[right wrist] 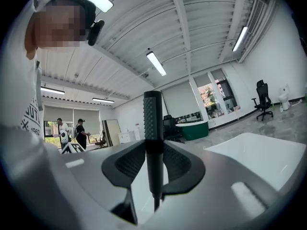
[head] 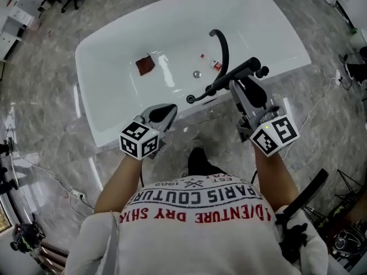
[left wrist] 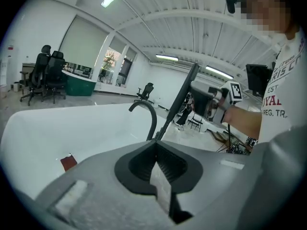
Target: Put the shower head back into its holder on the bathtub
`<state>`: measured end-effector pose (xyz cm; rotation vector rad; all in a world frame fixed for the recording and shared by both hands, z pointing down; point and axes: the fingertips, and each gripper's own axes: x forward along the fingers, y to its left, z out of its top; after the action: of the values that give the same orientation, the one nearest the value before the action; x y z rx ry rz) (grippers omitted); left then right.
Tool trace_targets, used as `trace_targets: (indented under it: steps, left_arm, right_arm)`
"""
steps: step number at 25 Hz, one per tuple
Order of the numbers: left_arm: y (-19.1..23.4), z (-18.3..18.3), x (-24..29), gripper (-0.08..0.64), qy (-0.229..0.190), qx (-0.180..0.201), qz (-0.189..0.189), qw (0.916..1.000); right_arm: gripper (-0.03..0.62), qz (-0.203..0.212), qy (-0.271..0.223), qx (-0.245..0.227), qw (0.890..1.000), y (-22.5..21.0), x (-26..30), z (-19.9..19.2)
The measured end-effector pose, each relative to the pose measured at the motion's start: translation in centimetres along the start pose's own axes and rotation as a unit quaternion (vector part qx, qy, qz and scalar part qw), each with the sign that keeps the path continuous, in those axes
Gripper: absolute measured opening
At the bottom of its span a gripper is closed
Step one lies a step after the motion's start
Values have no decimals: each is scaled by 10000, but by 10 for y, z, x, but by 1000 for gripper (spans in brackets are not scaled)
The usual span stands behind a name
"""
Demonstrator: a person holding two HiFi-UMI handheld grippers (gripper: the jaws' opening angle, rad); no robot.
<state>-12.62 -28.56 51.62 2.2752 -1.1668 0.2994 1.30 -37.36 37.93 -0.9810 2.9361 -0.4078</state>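
Black and slim, the shower head point(right wrist: 153, 123) is standing upright between the pads of the right gripper point(right wrist: 154, 169), which are pinching it from both sides. That gripper's own view is showing the ribbed upper part of the rod rising above the jaws.

The head view is giving what that view is not. There the shower head point(head: 221, 83) is lying slantwise over the near rim of the white bathtub point(head: 114, 119), just beside the black curved spout point(head: 222, 44). The right gripper point(head: 236, 89) is gripping it from the person's side.

The left gripper view is looking straight at the left gripper point(left wrist: 157, 166), whose jaws are pressed together with nothing between them. It is also catching the shower head point(left wrist: 180, 99) as a dark slanted rod next to the spout point(left wrist: 149, 114). In the head view the left gripper point(head: 166, 113) is hanging by the tub's near rim, apart from the shower head.

Inside the tub a small brown square point(head: 145, 65) is lying on the bottom, well apart from the drain point(head: 196, 73).

The floor point(head: 51, 125) around the tub is showing as grey, glossy and marbled. Office chairs point(left wrist: 45, 73) are standing at the far side of the room. Strip lights point(right wrist: 156, 63) are running along the ribbed ceiling, and two people point(right wrist: 69, 131) are standing far off.
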Motion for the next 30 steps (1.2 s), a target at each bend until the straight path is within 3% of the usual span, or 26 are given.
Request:
trace_targets:
  steps: [9,14,21,30]
  left_arm:
    - [0,27,-40,0,-356,-79,106,9993]
    - [3,26,-48,2,-481,-328,140,9982]
    - [0,20,-59,2,-459,-262,121,9985]
    - [18,0,-71,2,-411,-523,303,9973]
  right_arm:
    - [118,263,607,-242,9975,17,42,-52]
    - [118,297,931,-129,9951,15,53,-86]
    - [118,327,1405,-82,9895,15,64,-132]
    - [118,278,2146,-349,9757,8,75,-210]
